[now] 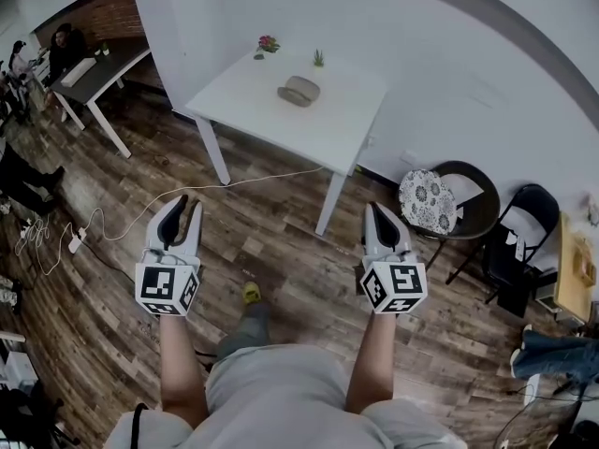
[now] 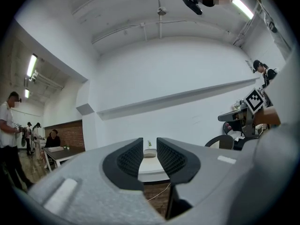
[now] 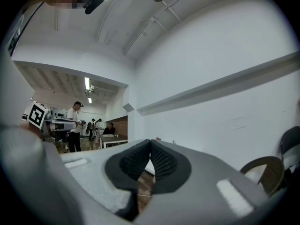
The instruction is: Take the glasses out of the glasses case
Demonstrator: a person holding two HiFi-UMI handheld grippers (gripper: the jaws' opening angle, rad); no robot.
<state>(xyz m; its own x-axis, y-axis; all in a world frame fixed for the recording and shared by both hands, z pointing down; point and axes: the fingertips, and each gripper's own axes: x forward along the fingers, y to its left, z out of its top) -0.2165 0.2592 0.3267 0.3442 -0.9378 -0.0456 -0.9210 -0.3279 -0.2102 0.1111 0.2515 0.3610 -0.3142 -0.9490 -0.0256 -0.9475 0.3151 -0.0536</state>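
Well ahead of the person, a grey oval glasses case with a smooth, rounded shell lies closed on a white rectangular table that stands on slim white legs. Its long axis runs roughly left to right across the head view; which side opens cannot be told from here. Beyond it on the same table stand a small pink-flowered pot plant and a small green pot plant, both apart from the case.

The left hand-held gripper is a pale grey plastic shell with black, finely ribbed pads. Its jaws stand slightly spread with nothing gripped (through the gap its own view shows only the distant case on the table top). The right hand-held gripper, of the same build, has its jaw tips pressed together and holds nothing. Both hang over the floor, well short of the table.

The dark wood-plank floor has a streaky grain, and a thin white cable trails across it under the table. The walls are plain white, apart from a patch of red brick wall at far left, behind a dark-topped table where people sit. To the right, near the wall, are a round black chair with a floral cushion and a black folding chair.
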